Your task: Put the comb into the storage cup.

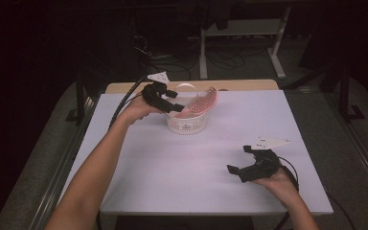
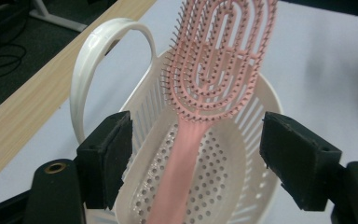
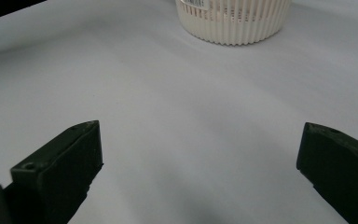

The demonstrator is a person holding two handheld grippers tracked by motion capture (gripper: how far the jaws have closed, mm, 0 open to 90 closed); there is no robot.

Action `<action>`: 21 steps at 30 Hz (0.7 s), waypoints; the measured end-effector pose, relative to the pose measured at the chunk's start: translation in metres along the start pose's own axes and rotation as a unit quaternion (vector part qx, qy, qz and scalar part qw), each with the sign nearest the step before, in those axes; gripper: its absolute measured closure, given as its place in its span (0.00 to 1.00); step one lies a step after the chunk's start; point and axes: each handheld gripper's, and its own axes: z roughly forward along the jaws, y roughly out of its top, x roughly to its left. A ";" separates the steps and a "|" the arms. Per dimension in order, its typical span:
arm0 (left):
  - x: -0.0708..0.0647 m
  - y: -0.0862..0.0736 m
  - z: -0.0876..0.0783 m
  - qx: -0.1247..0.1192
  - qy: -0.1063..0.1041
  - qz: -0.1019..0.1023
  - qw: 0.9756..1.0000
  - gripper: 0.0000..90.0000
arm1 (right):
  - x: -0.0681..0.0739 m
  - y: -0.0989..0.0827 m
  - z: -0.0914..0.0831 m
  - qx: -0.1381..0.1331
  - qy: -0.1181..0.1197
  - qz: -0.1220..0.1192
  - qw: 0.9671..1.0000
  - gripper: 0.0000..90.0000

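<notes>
One pink plastic hairbrush (image 2: 214,70), oval, slotted and bristled, is seen leaning in one cream ribbed, perforated round basket (image 2: 242,196) at the white table's (image 1: 182,167) far side, released between the wide-spread left gripper (image 2: 196,154), while the right gripper (image 3: 200,172) is held wide and unloaded.

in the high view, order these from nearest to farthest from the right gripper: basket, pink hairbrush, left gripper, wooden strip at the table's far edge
From the right gripper:
1. basket, up-left, mid table
2. pink hairbrush, leaning in it
3. left gripper, over the basket's left rim; too close to the brush to rank surely
4. wooden strip, far edge
</notes>
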 end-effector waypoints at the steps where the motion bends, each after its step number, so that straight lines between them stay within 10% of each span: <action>1: 0.000 0.000 0.000 0.000 0.000 0.000 1.000 0.26 | 0.000 0.000 0.000 0.000 0.000 0.000 1.000 0.00; 21: -0.029 -0.030 -0.053 -0.012 0.031 -0.043 0.999 0.06 | 0.001 0.002 0.002 -0.002 0.003 -0.001 1.000 0.00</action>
